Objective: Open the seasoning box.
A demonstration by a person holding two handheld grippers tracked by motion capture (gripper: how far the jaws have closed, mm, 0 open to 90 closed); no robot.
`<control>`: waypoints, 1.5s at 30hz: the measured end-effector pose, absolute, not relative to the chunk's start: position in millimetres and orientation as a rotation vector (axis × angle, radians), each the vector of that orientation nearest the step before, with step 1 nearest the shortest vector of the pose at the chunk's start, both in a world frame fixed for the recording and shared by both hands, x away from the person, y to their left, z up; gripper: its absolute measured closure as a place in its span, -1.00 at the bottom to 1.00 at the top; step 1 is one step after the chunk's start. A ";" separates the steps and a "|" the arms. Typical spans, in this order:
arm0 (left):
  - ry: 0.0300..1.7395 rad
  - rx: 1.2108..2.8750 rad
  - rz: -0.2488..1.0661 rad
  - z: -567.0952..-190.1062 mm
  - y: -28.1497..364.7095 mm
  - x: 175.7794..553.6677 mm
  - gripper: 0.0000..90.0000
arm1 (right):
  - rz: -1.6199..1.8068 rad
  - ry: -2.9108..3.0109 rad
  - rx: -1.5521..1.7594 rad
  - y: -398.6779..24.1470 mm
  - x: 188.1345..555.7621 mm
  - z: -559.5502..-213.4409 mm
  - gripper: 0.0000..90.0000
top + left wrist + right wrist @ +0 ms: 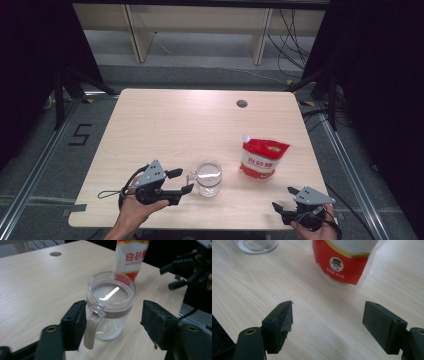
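The left gripper (183, 181) has its jaws apart around the handle side of a clear glass mug (208, 178) near the table's (175, 120) front edge; whether a pad touches the handle (90, 331) I cannot tell. The right gripper (283, 198) hangs wide open over bare wood, well short of the red sugar pouch (262, 158).

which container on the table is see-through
The glass mug by the left gripper: clear walls, handle, lid on top. The red and white pouch nearer the right gripper is opaque.
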State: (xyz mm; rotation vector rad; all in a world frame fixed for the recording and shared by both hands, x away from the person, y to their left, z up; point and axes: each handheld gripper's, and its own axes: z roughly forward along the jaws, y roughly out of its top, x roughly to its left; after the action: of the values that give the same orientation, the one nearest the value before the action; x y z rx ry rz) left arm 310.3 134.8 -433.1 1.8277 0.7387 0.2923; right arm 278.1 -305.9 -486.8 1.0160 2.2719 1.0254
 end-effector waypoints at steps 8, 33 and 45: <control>0.703 1.821 0.325 -432.4 132.5 311.9 0.74 | 1.070 2.290 1.043 -300.7 278.6 -486.6 -0.48; 0.725 1.879 0.358 -446.5 119.5 333.6 0.98 | 1.161 2.278 0.974 -289.2 278.2 -482.5 -0.28; 0.736 1.859 0.375 -448.6 120.3 331.8 0.97 | 1.204 2.280 0.923 -279.8 280.1 -479.5 -0.03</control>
State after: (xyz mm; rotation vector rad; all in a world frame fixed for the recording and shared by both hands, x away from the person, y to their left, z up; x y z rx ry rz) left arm 331.8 120.3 -448.6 1.8586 0.7355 0.3748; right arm 280.1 -279.8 -479.5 0.9228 2.2798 1.2035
